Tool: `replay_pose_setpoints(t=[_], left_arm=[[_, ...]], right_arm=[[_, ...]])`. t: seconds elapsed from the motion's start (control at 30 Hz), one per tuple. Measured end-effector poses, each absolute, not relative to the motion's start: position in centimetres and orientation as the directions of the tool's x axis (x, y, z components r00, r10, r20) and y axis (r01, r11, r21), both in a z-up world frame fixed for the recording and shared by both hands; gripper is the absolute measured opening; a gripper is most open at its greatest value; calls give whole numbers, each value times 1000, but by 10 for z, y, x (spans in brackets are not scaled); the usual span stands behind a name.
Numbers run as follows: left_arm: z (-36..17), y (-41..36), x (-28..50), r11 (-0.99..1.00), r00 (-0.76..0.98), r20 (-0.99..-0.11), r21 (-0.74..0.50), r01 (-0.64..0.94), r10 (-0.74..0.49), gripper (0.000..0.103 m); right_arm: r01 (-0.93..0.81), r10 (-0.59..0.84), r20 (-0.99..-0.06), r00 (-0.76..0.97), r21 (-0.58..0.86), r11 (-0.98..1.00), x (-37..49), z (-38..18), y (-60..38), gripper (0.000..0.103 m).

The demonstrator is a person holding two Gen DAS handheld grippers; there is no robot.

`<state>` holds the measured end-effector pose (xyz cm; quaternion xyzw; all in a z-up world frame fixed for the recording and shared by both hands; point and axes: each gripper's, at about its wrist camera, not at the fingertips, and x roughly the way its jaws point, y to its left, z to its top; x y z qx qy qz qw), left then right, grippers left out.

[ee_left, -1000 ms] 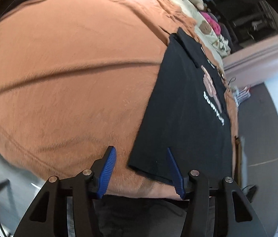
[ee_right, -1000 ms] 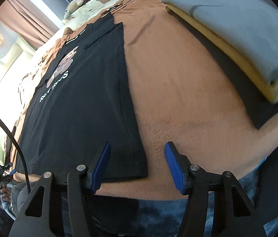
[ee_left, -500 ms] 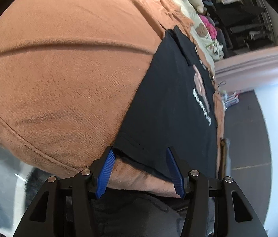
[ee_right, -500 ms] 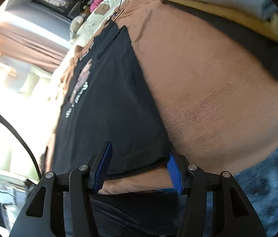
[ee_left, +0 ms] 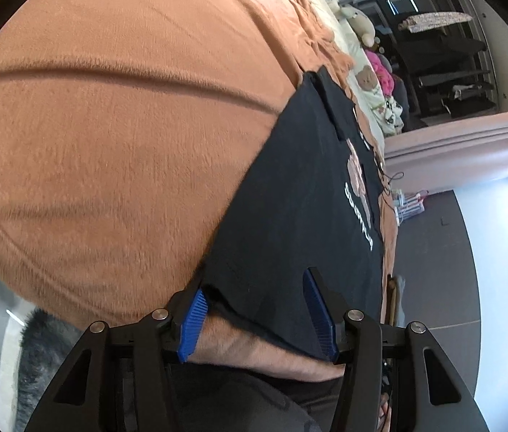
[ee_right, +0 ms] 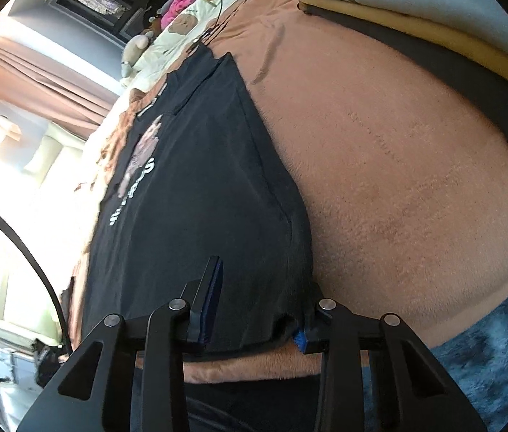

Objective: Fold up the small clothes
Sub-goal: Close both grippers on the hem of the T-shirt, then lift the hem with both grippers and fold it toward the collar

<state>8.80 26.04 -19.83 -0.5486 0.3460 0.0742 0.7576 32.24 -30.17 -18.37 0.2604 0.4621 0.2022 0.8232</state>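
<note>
Jaws of both grippers are standing spread at the near hem of a black T-shirt [ee_left: 301, 194], which is lying flat, print side up, on a bed covered with an orange blanket [ee_left: 110, 136]. On the left gripper [ee_left: 257, 313], the blue pads are bracketing the shirt's near left corner without yet pinching it; one pad is sitting just outside the side edge, the other over the cloth. On the right gripper [ee_right: 261, 309], the jaws are likewise parted around the near right corner, with the hem lying between them and one pad partly hidden beneath the fabric. Beyond the shirt's right edge, well apart from it, a stack of folded clothes [ee_right: 434, 10] is resting on the same blanket. Judging by its limp drape and fine creases, the shirt is likely light, soft and floppy, sagging wherever it is unsupported. Taking hold at the two hem corners together, through every layer, would probably be keeping the fold square as the hem is carried toward the collar.
</note>
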Motion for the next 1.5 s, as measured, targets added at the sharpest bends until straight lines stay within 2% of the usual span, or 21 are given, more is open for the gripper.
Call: replay_pose_setpoints(t=[0.13, 0.27, 0.37, 0.4, 0.43, 0.47, 0.53, 1.0, 1.5], left_arm=[[-198, 264, 97, 393, 755, -610, -773, -499, -240, 52], [-200, 264, 110, 404, 743, -626, -759, -510, -237, 45], [-198, 264, 121, 438, 718, -655, -731, -524, -234, 26], [-200, 264, 123, 439, 711, -662, -726, -530, -237, 11], [-200, 264, 124, 440, 705, -667, -723, -533, -241, 6], [-200, 263, 125, 446, 704, -669, -720, -532, -239, 6], [-196, 262, 122, 456, 712, -665, -717, -527, -224, 4], [-149, 264, 106, 460, 801, -565, -775, -434, -198, 3], [-94, 266, 63, 457, 871, -465, -817, -351, -161, 2]], right_arm=[[-83, 497, -692, 523, 539, 838, 319, -172, -281, 31], [-70, 443, -715, 540, 486, 871, 315, -167, -263, 23], [-67, 435, -713, 550, 482, 874, 310, -166, -261, 16], [-64, 431, -714, 552, 479, 876, 308, -166, -262, 14], [-62, 427, -715, 553, 475, 878, 306, -165, -264, 7], [-60, 424, -716, 555, 474, 878, 305, -165, -265, 2], [-56, 428, -713, 555, 481, 875, 302, -163, -267, 0], [-74, 394, -679, 620, 449, 891, 274, -124, -274, 0], [-145, 457, -597, 659, 495, 857, 225, -85, -296, 0]])
